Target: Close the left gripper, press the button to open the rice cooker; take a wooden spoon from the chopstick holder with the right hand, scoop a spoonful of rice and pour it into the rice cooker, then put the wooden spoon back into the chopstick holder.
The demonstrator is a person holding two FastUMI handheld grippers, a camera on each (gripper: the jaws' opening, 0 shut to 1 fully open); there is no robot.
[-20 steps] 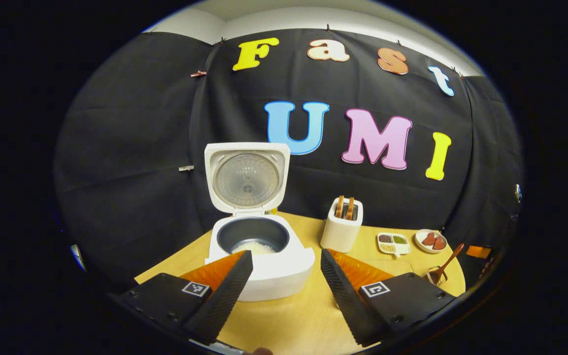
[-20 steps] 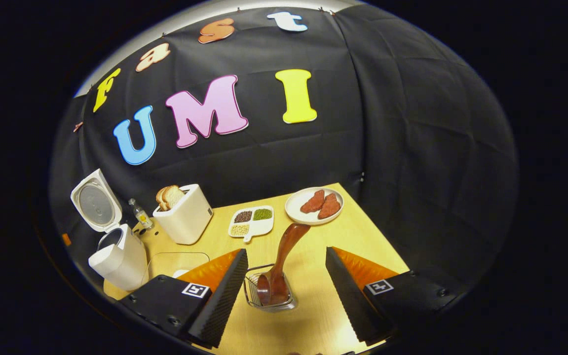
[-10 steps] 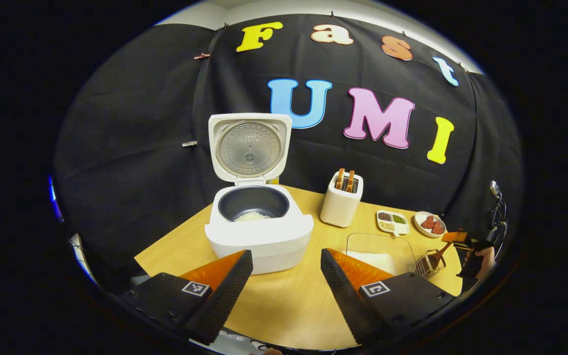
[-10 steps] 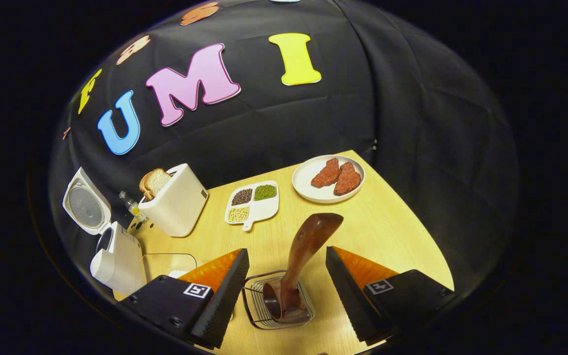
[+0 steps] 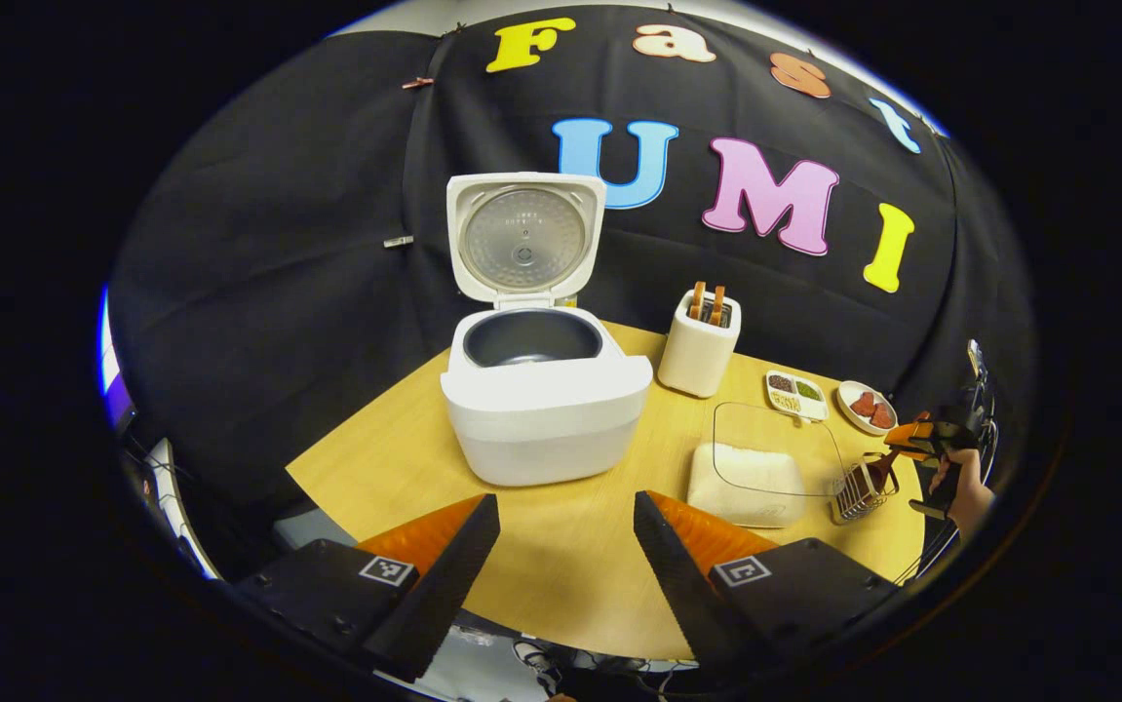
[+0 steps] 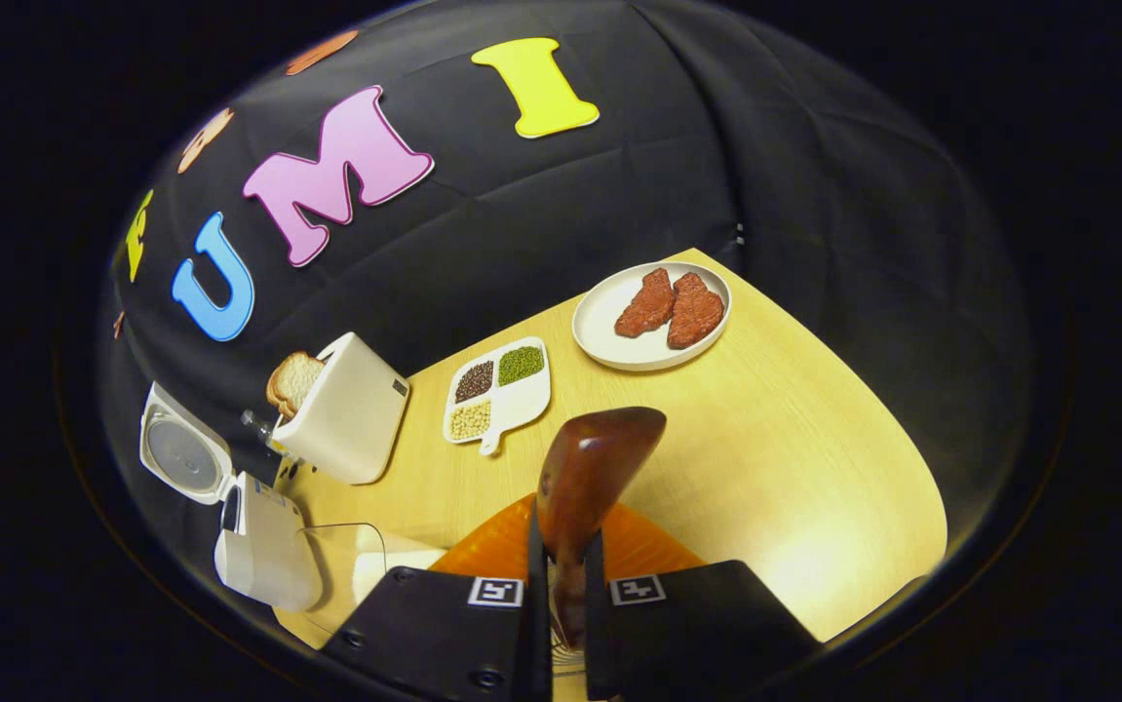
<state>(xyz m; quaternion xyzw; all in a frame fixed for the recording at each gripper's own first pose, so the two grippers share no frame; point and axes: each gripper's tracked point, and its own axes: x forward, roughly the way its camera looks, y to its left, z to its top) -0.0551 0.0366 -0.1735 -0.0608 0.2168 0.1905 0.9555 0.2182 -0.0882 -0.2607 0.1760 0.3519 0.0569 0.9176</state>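
Between the right gripper (image 6: 561, 565)'s pinched jaws sits the wooden spoon (image 6: 588, 478), so step 2's underway; next, lift it from the chopstick holder (image 5: 861, 490). Left gripper (image 5: 561, 546) gapes, rice cooker (image 5: 543, 390) ahead.

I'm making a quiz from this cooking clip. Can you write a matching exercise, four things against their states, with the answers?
Things:
1. rice cooker
2. wooden spoon
3. left hand-held gripper
4. toaster

States:
A. open, holding nothing
B. lid standing up
C. bread slices in its slots
D. clamped between the fingers of the right hand-held gripper

Pairs: 1-B, 2-D, 3-A, 4-C
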